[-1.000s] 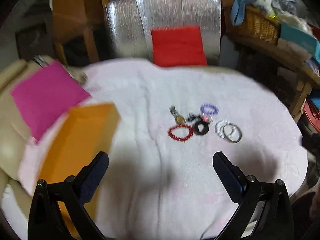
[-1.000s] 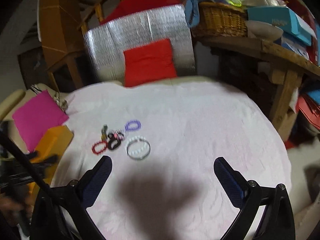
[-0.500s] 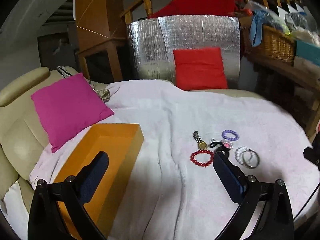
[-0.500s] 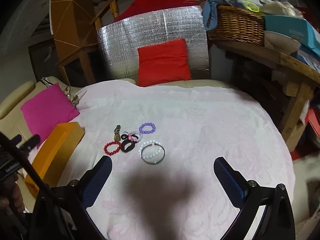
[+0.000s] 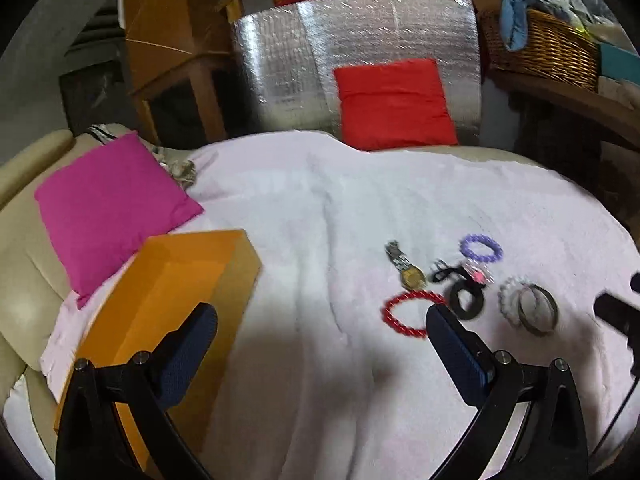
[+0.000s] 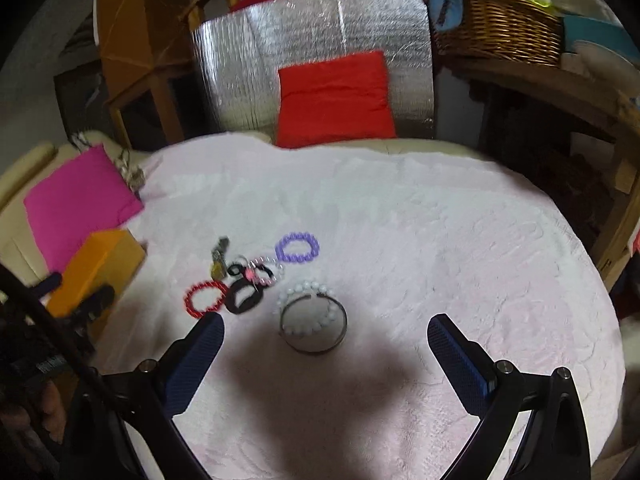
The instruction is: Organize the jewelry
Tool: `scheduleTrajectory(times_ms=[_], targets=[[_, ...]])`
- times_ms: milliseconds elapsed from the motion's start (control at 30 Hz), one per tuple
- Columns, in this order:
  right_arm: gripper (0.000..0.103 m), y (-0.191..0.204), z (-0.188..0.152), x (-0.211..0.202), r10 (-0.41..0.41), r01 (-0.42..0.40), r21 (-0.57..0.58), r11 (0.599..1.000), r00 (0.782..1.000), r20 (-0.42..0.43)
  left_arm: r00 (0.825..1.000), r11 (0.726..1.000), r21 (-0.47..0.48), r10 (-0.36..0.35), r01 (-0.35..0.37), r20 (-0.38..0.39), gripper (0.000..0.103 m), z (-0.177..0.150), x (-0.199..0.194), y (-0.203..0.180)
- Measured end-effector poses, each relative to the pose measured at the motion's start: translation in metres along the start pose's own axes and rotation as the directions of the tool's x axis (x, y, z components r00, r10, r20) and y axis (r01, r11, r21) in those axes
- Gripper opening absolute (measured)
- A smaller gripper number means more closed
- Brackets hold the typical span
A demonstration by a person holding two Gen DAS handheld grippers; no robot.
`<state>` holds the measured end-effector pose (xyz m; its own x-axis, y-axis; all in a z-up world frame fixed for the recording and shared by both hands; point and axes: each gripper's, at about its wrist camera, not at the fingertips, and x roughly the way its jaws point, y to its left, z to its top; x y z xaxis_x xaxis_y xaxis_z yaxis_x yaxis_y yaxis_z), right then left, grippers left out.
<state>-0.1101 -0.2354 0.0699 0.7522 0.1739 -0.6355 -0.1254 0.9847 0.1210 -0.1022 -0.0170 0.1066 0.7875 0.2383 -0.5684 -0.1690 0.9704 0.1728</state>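
Note:
Jewelry lies in a cluster on the pale pink cloth [image 5: 320, 220] [image 6: 440, 240]: a red bead bracelet [image 5: 400, 314] [image 6: 204, 298], a gold watch [image 5: 406, 266] [image 6: 219, 258], a black band [image 5: 464, 300] [image 6: 242, 298], a purple bead bracelet [image 5: 480, 248] [image 6: 298, 247], a white bead bracelet [image 5: 508, 298] [image 6: 308, 300] and a metal bangle [image 5: 536, 314] [image 6: 314, 326]. An orange box [image 5: 160, 308] [image 6: 94, 268] sits to their left. My left gripper [image 5: 320, 344] is open, between box and jewelry. My right gripper [image 6: 324, 354] is open, just short of the bangle.
A magenta cushion [image 5: 108, 208] [image 6: 76, 204] lies at the left on a cream sofa. A red cushion [image 5: 392, 104] [image 6: 334, 100] leans on a silver foil panel [image 5: 300, 52] behind. A wicker basket [image 5: 544, 52] [image 6: 500, 24] sits on a wooden shelf at the right.
Both grippers moved forward toward the jewelry, which now looks larger and nearer. The right gripper has come close to the bangle. Both stay open.

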Motion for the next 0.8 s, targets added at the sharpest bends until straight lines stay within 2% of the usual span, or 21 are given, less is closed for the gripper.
scheduleTrajectory(times_ms=[133,800], targets=[[0.103,0.003,0.000,0.000,-0.006,0.006,-0.010,1.000,1.000,-0.002,1.000,0.999,-0.029,-0.019,0.019,-0.001,0.103,0.004,-0.002,0.000],[0.103,0.008,0.002,-0.018,0.014,-0.014,-0.007,1.000,0.999,0.029,0.999,1.000,-0.020,-0.016,0.015,-0.035,0.103,0.002,-0.004,-0.004]])
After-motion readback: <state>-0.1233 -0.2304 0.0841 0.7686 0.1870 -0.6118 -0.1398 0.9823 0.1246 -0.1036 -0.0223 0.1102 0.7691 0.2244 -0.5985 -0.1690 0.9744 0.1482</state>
